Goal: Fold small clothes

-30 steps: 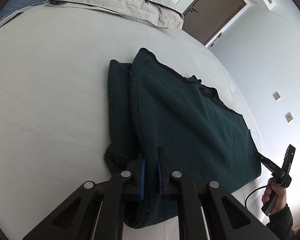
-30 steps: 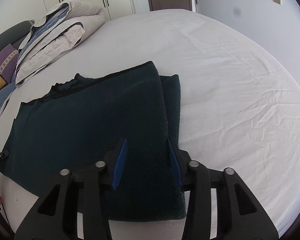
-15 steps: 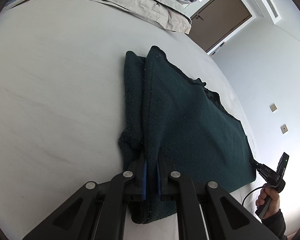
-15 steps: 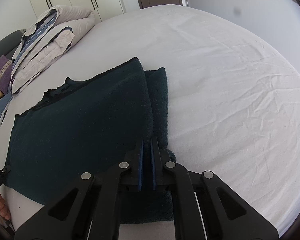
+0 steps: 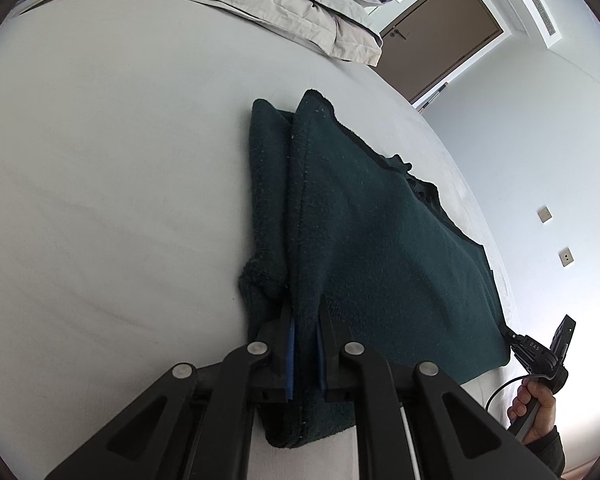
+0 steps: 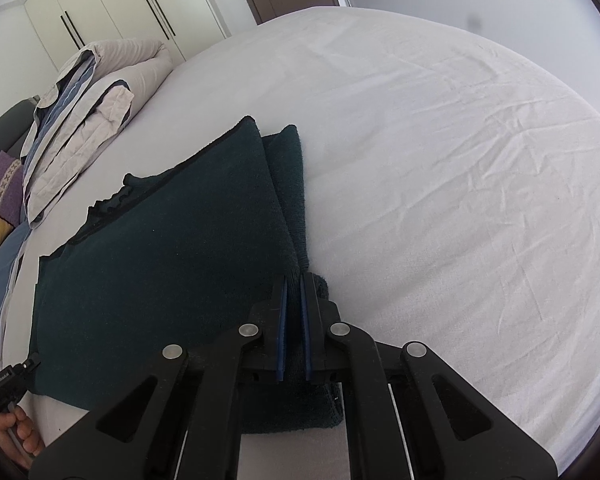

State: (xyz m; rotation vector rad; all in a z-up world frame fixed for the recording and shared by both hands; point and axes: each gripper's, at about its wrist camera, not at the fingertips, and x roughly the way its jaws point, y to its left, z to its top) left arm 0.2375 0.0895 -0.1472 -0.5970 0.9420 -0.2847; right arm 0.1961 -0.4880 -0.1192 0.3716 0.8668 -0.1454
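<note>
A dark green garment lies on the white bed, near its front edge. It is already doubled lengthwise, with a narrower layer showing beside the upper one.

Left hand-held gripper: pressed together on the folded edge at one near corner of the garment. That edge rises in a ridge toward 12 o'clock in the left wrist view.

Right hand-held gripper: pinching the opposite near corner in the same way, with cloth visible between its blue pads.

Step in hand, as judged: both near corners are gripped, ready for the next fold. The next move calls for lifting both corners together and carrying them toward 12 o'clock, onto the far end. The two sides should be kept level so the layers do not slide apart.

Left wrist view only: the right hand-held gripper at 4 o'clock meeting the garment's corner, a brown door, and wall sockets.

Right wrist view only: white wardrobes, a purple cushion, and the wide creased sheet from 1 to 4 o'clock.

Both views show the stacked pillows at the head of the bed.
</note>
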